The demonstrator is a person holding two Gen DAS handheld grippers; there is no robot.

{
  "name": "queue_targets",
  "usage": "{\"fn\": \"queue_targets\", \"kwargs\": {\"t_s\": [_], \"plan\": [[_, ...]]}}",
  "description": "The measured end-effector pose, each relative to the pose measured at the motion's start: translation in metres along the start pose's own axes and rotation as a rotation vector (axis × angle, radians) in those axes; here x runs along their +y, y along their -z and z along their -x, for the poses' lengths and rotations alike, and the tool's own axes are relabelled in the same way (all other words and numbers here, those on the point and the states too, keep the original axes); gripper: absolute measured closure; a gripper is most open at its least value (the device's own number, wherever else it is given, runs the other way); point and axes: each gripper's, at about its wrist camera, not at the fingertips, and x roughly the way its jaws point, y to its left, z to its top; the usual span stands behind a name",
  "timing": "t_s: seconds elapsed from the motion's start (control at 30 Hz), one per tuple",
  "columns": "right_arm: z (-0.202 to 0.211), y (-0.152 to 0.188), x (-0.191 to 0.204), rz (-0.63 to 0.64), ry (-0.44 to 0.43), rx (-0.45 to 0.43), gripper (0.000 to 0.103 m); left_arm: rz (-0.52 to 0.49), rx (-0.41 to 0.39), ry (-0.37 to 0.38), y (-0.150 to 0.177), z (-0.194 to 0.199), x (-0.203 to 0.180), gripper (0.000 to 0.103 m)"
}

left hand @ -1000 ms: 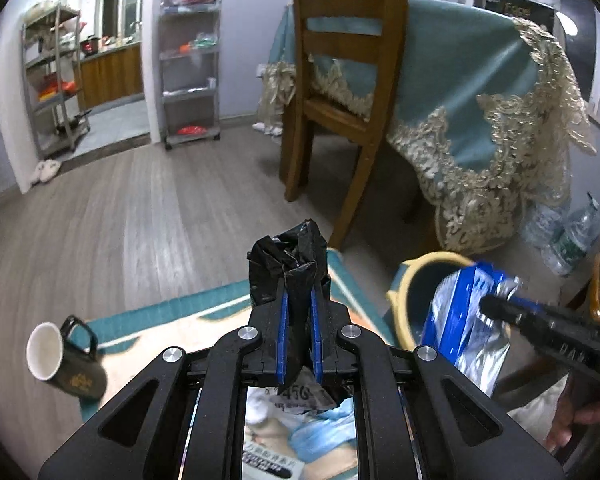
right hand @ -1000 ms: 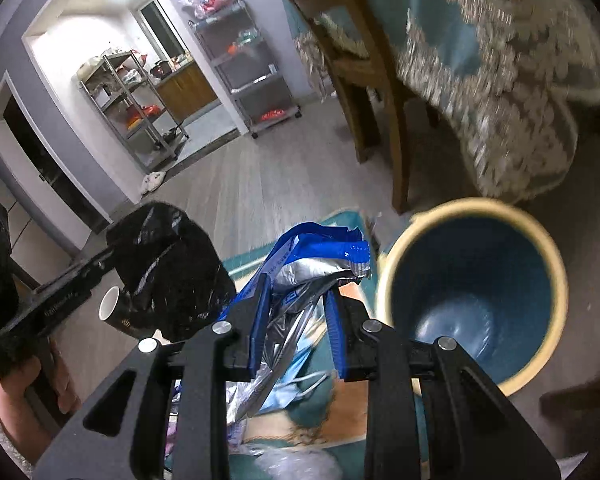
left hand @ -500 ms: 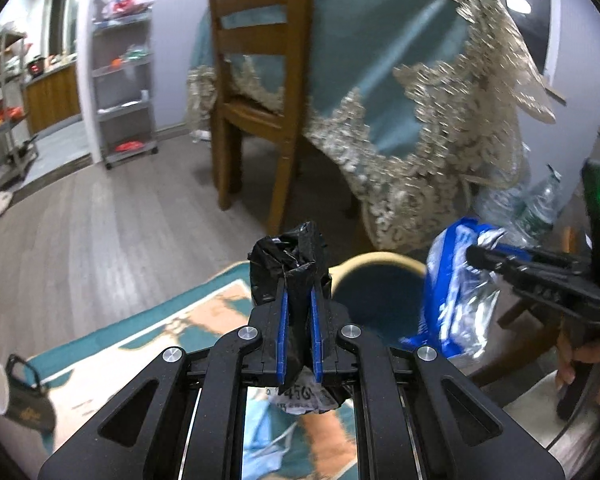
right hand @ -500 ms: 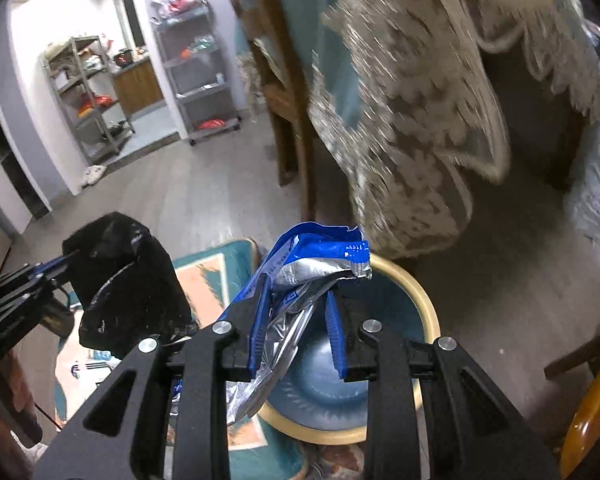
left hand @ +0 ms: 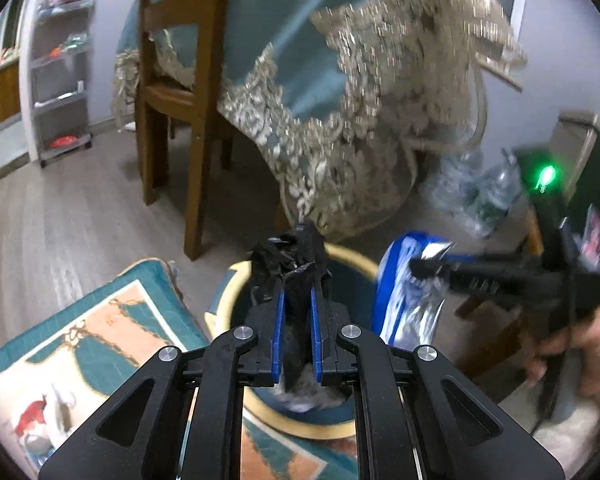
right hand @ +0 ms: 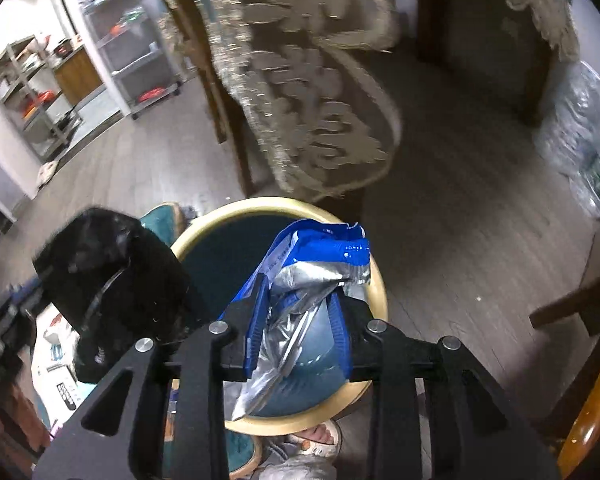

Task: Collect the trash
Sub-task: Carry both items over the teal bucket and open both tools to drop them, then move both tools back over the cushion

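A round bin with a yellow rim (left hand: 228, 292) and dark teal inside stands on the floor under both grippers. My left gripper (left hand: 296, 292) has a crumpled black plastic bag (left hand: 288, 256) between its blue pads, above the bin's mouth; its jaws are opening, the pads still touching the bag. My right gripper (right hand: 298, 300) has a blue and silver foil wrapper (right hand: 312, 264) between its pads, over the bin rim (right hand: 260, 204); these jaws are opening too. In the right wrist view the black bag (right hand: 112, 264) hangs at the left. In the left wrist view the wrapper (left hand: 404, 312) is at the bin's right.
A wooden chair (left hand: 196, 120) and a table under a teal, lace-edged cloth (left hand: 340, 80) stand just behind the bin. A patterned rug (left hand: 100, 320) lies to its left, plastic bottles (left hand: 480, 192) to the right. A sandalled foot (right hand: 316, 440) is beside the bin.
Both grippers swung right and down, from over the rug to above the bin's mouth. The gaps between both pairs of pads have widened a little, with the bag and the wrapper still between them.
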Motion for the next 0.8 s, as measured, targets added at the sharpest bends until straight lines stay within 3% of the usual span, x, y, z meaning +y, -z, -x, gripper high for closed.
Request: {"fn": "queue_targets", "kwargs": {"t_s": [0.07,0.1,0.13,0.27,0.53,0.8], "plan": [[-0.001,-0.001,-0.005,-0.023,-0.003,0.005,0.068,-0.008,0.033,-0.022,0.004,-0.009,0.000,0.071],[-0.002,-0.001,-0.005,-0.028,-0.003,0.006,0.065,-0.007,0.046,-0.038,0.006,-0.011,0.001,0.054],[-0.002,-0.002,-0.004,-0.026,-0.003,0.006,0.059,-0.001,0.044,-0.042,0.007,-0.010,0.003,0.048],[0.003,-0.002,-0.001,-0.017,-0.007,-0.015,0.043,0.023,0.020,-0.044,0.005,-0.001,0.011,0.047],[0.003,-0.005,0.006,-0.009,-0.019,-0.030,0.030,0.028,0.015,-0.070,0.008,0.013,0.020,0.041],[0.003,-0.003,0.009,-0.032,-0.030,-0.038,0.009,0.032,0.018,-0.132,0.015,0.029,0.032,0.030]]}}
